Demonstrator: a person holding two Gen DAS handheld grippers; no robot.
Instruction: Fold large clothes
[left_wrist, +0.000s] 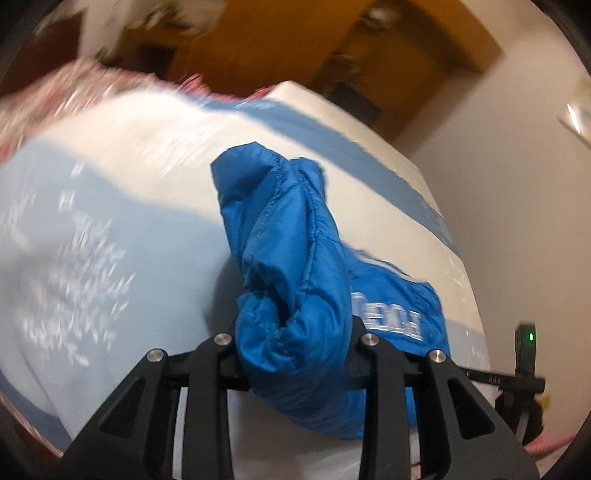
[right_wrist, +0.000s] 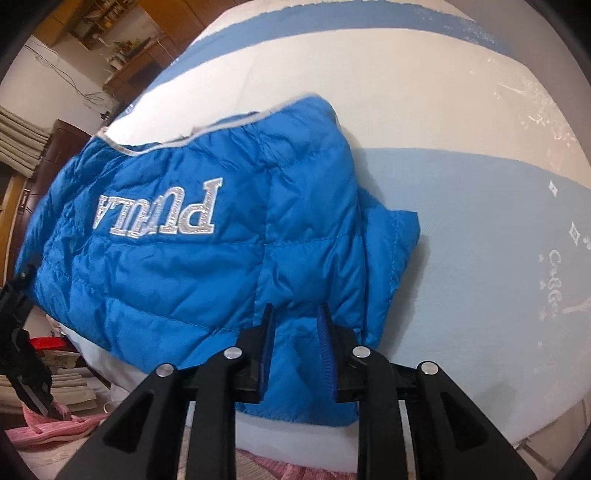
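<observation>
A blue quilted puffer jacket (right_wrist: 192, 251) with silver lettering is laid across the white and pale-blue striped bedspread (right_wrist: 461, 110), long axis crosswise, grey-trimmed edge farthest. Its bunched end (left_wrist: 284, 266) is pinched by the left gripper (left_wrist: 295, 354). The right gripper (right_wrist: 295, 332) is spread, hem fabric between unpressed pads. The lettering is legible only from the right wrist.

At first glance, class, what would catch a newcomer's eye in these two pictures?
The bright blue padded jacket dominates, spread on the pale blue and white bed cover, with silver embroidered lettering upside down across its middle. In the left wrist view, a bunched fold of it rises from the left claw, which grips it. The right claw stands open over the jacket's near edge.
</observation>
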